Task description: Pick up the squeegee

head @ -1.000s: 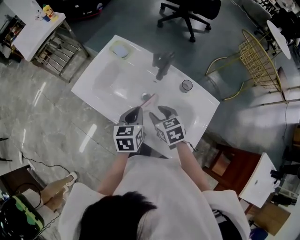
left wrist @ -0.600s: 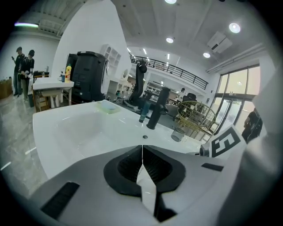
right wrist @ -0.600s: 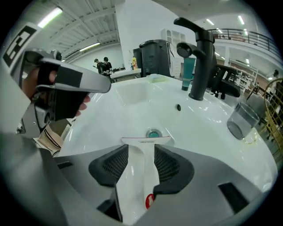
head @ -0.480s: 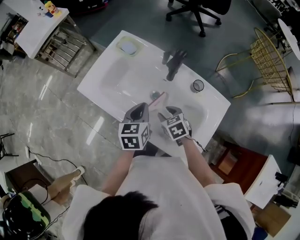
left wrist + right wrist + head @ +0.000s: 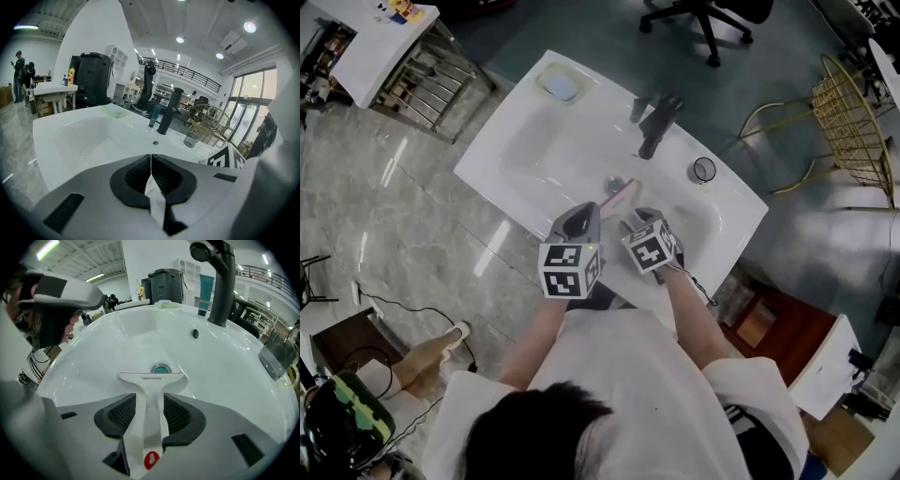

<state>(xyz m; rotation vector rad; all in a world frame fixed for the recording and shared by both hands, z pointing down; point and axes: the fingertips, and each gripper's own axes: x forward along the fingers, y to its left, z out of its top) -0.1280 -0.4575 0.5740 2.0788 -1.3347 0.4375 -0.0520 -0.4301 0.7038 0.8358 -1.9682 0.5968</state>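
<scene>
The squeegee [image 5: 151,379] is white and T-shaped, with a red mark at the end of its handle. My right gripper [image 5: 150,404] is shut on that handle, and the blade head sticks out in front of the jaws just above the drain [image 5: 161,369] of the white sink [image 5: 112,343]. In the head view the squeegee [image 5: 620,192] pokes out ahead of the right gripper [image 5: 630,223] over the basin. The left gripper [image 5: 584,217] is beside it at the sink's near rim. Its jaws [image 5: 151,161] are shut with nothing between them.
A dark faucet [image 5: 656,120] stands at the back of the sink [image 5: 487,173], with a glass cup [image 5: 703,170] to its right and a soap dish [image 5: 561,86] at the far left corner. An office chair [image 5: 703,19] and a gold wire chair [image 5: 853,103] stand beyond.
The right gripper's jaws have drawn narrower around the squeegee handle than a second ago. The head camera's view has shifted a little; the left gripper stays beside the right.
</scene>
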